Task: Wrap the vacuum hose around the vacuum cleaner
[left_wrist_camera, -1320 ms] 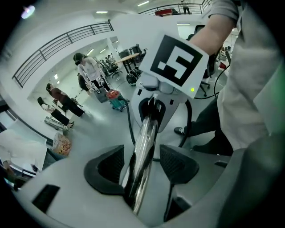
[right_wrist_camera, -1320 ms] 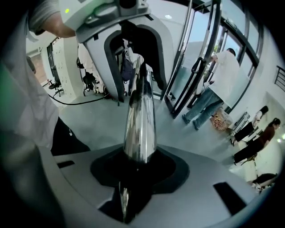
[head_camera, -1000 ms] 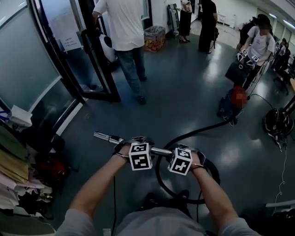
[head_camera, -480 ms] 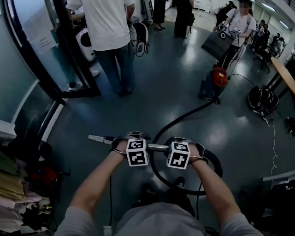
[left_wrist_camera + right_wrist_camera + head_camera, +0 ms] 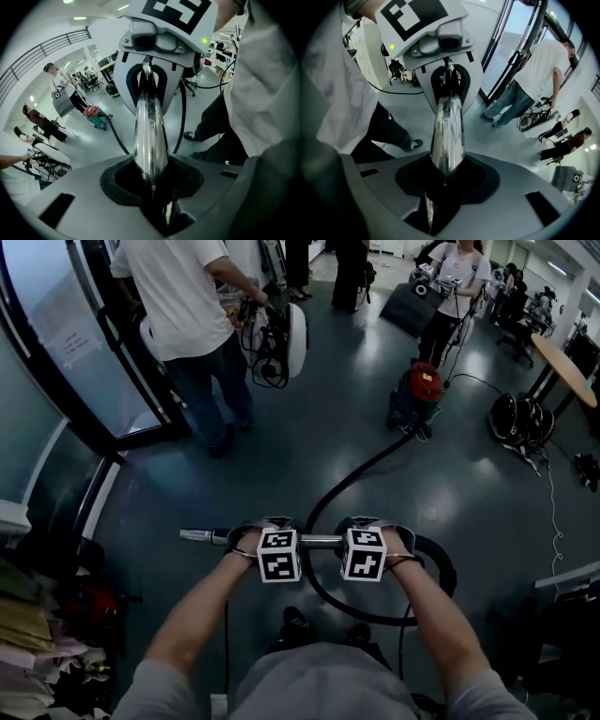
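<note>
I hold a chrome vacuum wand (image 5: pixel 202 537) level in front of me. My left gripper (image 5: pixel 265 532) is shut on it; its jaws have just been closing round the tube (image 5: pixel 150 140). A hand's width to the right, my right gripper (image 5: pixel 364 532) is also shut on the wand (image 5: pixel 447 131). From the wand's right end a black hose (image 5: pixel 349 479) loops down by my feet. It then runs across the floor to the red vacuum cleaner (image 5: pixel 417 390). The left gripper view shows that cleaner (image 5: pixel 96 116) far off.
A person in a white shirt (image 5: pixel 183 306) handles a white vacuum (image 5: pixel 286 338) by the glass door (image 5: pixel 56 343). Another person with grippers (image 5: pixel 450 277) stands beyond the red cleaner. A coiled black hose (image 5: pixel 516 418) and a round table (image 5: pixel 567 367) are at right, clutter (image 5: pixel 37 615) at left.
The red cleaner, the door and the people have slid left in the head view, and the cleaner also up. Both grippers stay side by side on the wand.
</note>
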Demonstrator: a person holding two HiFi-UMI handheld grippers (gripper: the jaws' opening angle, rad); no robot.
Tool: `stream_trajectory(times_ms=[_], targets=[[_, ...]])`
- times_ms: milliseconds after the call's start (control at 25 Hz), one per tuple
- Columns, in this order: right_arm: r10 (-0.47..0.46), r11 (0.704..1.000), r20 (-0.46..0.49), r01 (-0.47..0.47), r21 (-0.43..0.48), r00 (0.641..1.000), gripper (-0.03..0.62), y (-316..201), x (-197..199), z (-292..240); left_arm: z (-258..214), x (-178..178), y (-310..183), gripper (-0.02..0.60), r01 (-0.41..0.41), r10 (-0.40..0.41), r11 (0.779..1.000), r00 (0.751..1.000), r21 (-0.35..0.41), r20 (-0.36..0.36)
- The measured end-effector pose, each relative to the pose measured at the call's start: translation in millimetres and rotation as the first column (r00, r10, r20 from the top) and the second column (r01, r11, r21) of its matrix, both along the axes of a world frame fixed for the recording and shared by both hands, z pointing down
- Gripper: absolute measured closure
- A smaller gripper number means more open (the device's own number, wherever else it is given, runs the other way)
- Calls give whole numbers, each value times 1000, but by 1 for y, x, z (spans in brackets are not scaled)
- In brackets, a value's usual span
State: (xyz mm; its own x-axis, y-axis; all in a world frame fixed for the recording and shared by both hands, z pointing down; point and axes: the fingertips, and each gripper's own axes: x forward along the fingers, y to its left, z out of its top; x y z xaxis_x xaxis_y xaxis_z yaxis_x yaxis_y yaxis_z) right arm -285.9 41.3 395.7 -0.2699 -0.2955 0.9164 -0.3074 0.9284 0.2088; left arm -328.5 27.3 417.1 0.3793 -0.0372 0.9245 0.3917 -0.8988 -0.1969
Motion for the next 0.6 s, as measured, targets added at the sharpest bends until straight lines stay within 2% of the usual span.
stream_trajectory(times_ms=[200,320,400,520,600], targets=[[1,1000,51,1,-29,999,455,38,36,7,13,28,34,446,18,-19,1000,999,19,27],[21,1000,64,-20,-16,998,378,55,58,5,21,39,52,446,38,-39,999,999,8,31],[41,999,70,-42,12,997,372,65,74,-1,26,46,62,446,60,-60,998,998,6,36],[107,990,129,-117,73,986,372,76,101,-22,36,53,70,446,99,-99,995,994,16,52],[172,974,229,-199,103,958,372,83,116,-41,42,54,71,446,137,-138,990,989,21,56]])
